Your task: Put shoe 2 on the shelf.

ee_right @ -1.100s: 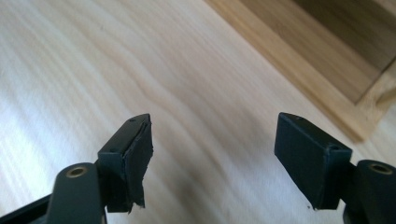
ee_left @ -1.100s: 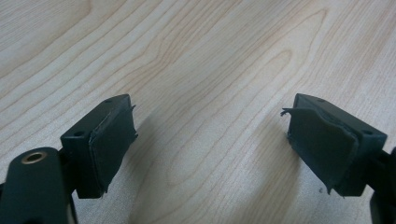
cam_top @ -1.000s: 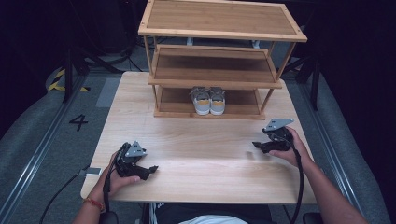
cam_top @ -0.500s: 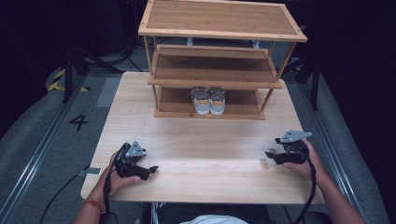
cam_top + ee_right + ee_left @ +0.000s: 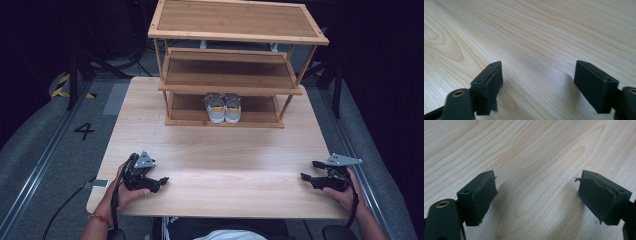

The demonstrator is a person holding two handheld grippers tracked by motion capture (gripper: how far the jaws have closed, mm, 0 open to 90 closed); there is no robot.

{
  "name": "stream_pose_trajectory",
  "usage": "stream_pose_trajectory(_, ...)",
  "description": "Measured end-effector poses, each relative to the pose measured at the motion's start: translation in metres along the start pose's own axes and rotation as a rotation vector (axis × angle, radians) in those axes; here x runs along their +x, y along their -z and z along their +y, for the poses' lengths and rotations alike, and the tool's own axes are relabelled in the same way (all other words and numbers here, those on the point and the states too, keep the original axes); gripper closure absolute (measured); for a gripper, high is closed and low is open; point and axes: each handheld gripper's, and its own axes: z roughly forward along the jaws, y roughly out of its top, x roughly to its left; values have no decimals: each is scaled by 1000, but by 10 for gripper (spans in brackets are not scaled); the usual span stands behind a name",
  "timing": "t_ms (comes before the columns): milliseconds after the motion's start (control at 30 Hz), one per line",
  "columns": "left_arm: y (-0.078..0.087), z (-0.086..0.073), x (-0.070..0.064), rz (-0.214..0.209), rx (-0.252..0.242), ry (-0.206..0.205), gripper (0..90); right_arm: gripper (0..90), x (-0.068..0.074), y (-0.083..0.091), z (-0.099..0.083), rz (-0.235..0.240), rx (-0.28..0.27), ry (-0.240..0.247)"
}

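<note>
We see the left claw [image 5: 161,181] at seven o'clock on the counter [image 5: 225,165], held in the person's left hand [image 5: 125,192], its jaws spread over bare wood with nothing between them. The right claw [image 5: 309,170] sits at four o'clock near the counter's right edge, jaws likewise spread and empty. The pair of grey shoes [image 5: 223,107] stands at twelve o'clock on the bottom tier of the wooden rack [image 5: 235,85], well apart from both claws.
</note>
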Motion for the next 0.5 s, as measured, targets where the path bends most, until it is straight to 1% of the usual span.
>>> stream_pose_trajectory(33, 0, 0, 0, 1, 2, 2, 152, 220, 0, 1, -1, -3, 3, -4)
stream_pose_trajectory(67, 1, 0, 1, 8, 5, -10, 152, 218, 0, 1, -1, -2, 2, -8)
stream_pose_trajectory(100, 1, 0, 1, 11, 5, -10, 152, 217, 0, 1, -1, -2, 2, -7)
stream_pose_trajectory(167, 0, 0, 0, 6, 2, 9, 152, 209, 0, 1, -1, -4, 3, -6)
stream_pose_trajectory(267, 0, 0, 0, 10, 1, 12, 152, 207, 1, 1, -1, -7, 5, -7)
stream_pose_trajectory(367, 1, 0, 1, 4, 3, 10, 152, 207, 1, 1, -1, -7, 4, -7)
stream_pose_trajectory(500, 0, 0, 2, -6, 1, 7, 150, 206, 2, 0, -1, -20, 4, -18)
